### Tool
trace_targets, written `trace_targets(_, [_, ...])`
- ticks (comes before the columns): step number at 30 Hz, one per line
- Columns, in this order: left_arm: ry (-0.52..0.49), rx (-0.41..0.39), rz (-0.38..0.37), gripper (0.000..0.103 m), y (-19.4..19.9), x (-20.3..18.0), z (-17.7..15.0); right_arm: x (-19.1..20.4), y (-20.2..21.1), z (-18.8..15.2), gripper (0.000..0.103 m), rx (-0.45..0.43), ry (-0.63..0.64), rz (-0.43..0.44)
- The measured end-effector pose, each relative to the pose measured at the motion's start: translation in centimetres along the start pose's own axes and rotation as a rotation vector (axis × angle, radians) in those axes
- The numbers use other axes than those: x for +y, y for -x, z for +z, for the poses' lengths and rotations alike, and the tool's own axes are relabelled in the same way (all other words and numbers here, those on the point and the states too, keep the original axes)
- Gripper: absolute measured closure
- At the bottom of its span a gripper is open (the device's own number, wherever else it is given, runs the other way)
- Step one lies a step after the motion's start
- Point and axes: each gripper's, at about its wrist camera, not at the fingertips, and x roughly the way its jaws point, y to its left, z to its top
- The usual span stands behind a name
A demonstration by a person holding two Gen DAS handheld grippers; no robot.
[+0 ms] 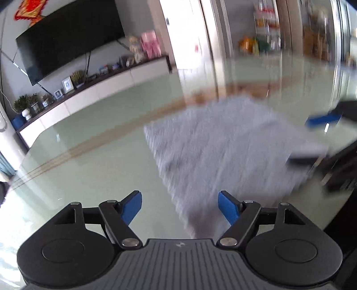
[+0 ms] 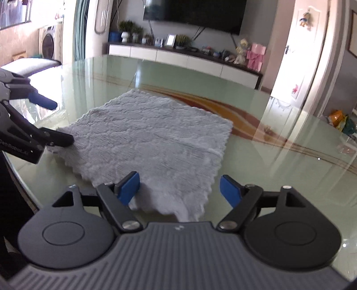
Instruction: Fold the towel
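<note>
I've got both grippers over the table (image 2: 267, 156), a glass top w/ greenish tint and an orange-brown curved stripe. The towel (image 2: 151, 142), pale grey and fluffy, lies spread flat on it, scalloped edges showing, one faint crease line across the middle.

Right gripper (image 2: 179, 189): fingers spread wide, nothing between them. It sits at the towel's near edge; the left pad (image 2: 129, 188) is over the cloth, the right pad is over bare glass just beside the towel's corner. Can't tell if the left pad touches the cloth.

Left gripper (image 1: 179, 208): also released, pads well apart, empty. Its view is motion-blurred. The towel (image 1: 223, 151) fills the centre-right of that view, and its near corner runs in between the fingers. In the right wrist view the left gripper (image 2: 55, 120) shows at the towel's left side: lower finger (image 2: 60, 139) at the towel's edge, upper blue pad raised above the glass, jaws apart.

Bkgd: TV (image 2: 194, 13) on the wall, a low cabinet (image 2: 189, 60) under it w/ plants, photo frames and a pink gift box.
</note>
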Motion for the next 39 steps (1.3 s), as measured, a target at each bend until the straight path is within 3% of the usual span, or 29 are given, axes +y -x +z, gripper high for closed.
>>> trace_targets(7, [0.058, 0.045, 0.034, 0.015, 1.0, 2.4, -1.0, -2.4, 2.0, -2.1, 0.019, 0.029, -0.068, -0.09])
trace_targets(10, [0.041, 0.049, 0.052, 0.018, 1.6, 2.5, -0.7, -2.5, 2.5, -1.5, 0.019, -0.011, -0.072, -0.125])
trace_targets(14, [0.064, 0.014, 0.018, 0.018, 2.3, 1.8, 0.5, -2.1, 1.7, -0.6, 0.018, -0.042, -0.108, -0.092])
trace_targets(18, [0.037, 0.049, 0.027, 0.018, 0.9, 0.6, 0.8, -0.5, -0.5, -0.6, 0.018, 0.01, -0.075, -0.082])
trace_targets(25, [0.048, 0.064, 0.048, 0.019, 1.7, 1.9, -0.1, -1.9, 0.8, -1.4, 0.017, -0.013, -0.094, -0.137])
trace_targets(29, [0.082, -0.014, 0.04, 0.018, 2.4, 2.8, 2.1, -2.5, 0.5, -0.1, 0.015, -0.06, -0.101, -0.147])
trace_targets(33, [0.063, -0.061, 0.049, 0.016, -0.7, 2.3, 5.4, -1.4, -3.6, 2.3, 0.015, -0.058, -0.051, -0.149])
trace_targets(39, [0.064, 0.043, 0.083, 0.016, -5.5, 1.8, 5.4, -1.2, -6.6, 3.0, 0.013, 0.014, -0.072, -0.173])
